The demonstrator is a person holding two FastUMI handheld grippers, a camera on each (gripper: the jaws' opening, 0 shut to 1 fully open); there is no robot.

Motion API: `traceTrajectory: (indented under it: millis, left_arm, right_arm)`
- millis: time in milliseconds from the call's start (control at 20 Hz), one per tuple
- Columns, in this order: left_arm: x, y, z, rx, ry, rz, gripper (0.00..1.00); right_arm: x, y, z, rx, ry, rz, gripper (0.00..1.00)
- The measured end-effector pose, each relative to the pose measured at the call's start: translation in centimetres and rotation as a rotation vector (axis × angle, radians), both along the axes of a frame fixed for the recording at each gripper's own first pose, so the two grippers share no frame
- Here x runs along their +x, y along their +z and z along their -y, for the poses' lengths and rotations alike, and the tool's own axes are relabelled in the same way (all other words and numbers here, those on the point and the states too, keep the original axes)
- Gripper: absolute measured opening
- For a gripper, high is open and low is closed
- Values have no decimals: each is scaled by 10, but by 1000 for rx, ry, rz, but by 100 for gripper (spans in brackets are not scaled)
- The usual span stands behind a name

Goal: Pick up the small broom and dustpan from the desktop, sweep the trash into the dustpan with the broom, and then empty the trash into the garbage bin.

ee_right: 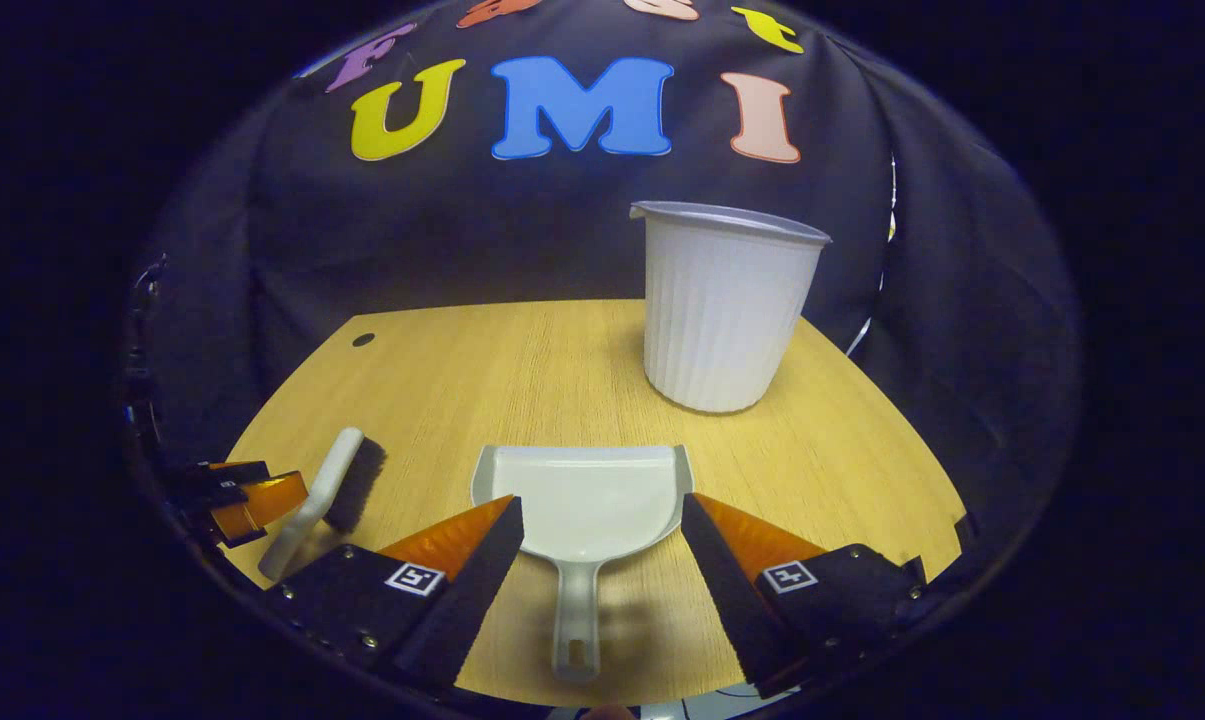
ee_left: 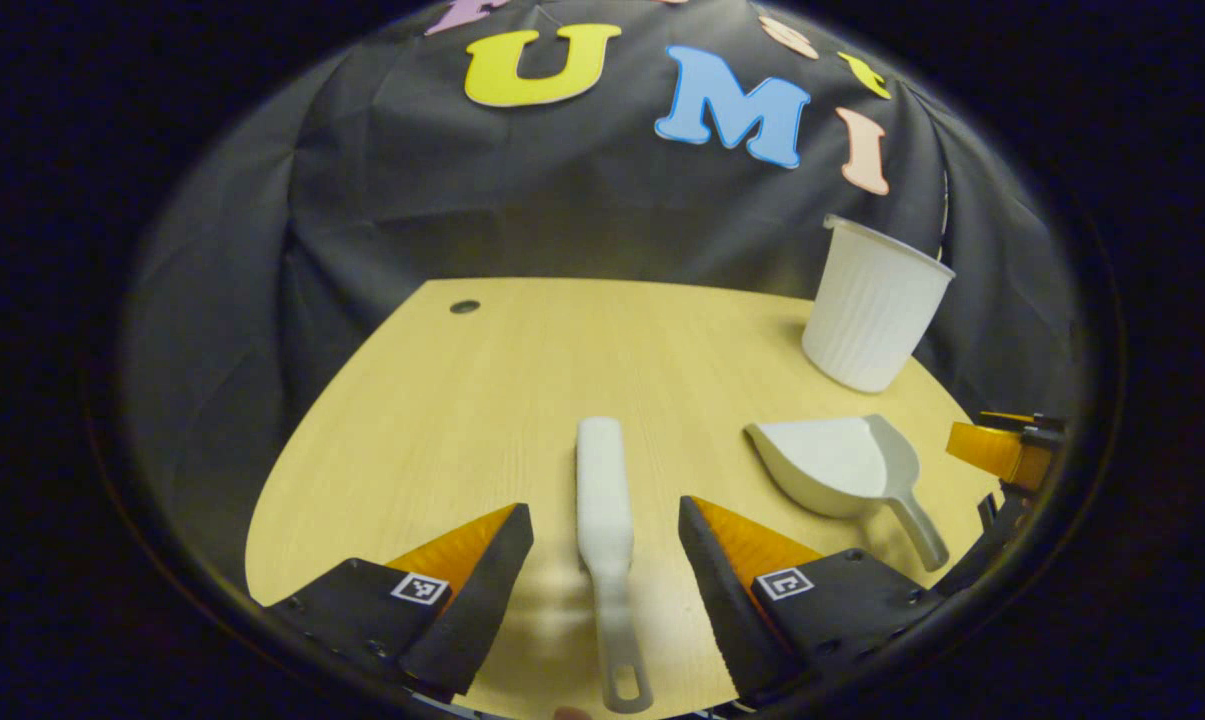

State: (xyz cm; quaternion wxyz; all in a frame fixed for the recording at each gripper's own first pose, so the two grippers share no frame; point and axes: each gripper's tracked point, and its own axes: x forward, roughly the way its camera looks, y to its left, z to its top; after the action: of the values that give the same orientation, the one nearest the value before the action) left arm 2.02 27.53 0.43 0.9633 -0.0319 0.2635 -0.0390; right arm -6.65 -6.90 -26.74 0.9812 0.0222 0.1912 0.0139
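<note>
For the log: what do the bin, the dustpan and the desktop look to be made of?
Garbage bin: likely thin plastic, matte white, with ribbed walls and a rolled rim. Dustpan: apparently moulded plastic, smooth, pale, with a slight sheen. Desktop: light wood-grain surface, probably laminate; solid wood cannot be ruled out.

We note the broom (ee_left: 604, 510) lying on the desktop (ee_left: 482, 400) left of the dustpan (ee_left: 832, 465), handles toward us, and the garbage bin (ee_right: 724, 305) standing upright behind the dustpan, apart from it.
</note>
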Motion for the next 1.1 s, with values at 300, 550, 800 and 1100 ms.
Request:
traceTrajectory:
  millis: [300, 550, 800, 1100]
  left_arm:
    - [-11, 89, 12, -18, 48, 303, 96]
    - [-29, 158, 25, 3, 57, 499, 95]
    - [-39, 175, 38, 12, 71, 551, 96]
    - [-29, 174, 43, -52, 117, 568, 96]
  right_arm:
    - [1, 69, 8, -6, 22, 247, 99]
    - [-5, 102, 17, -33, -1, 390, 99]
    - [-11, 126, 25, -57, -8, 486, 98]
    - [-12, 138, 45, -70, 2, 533, 99]
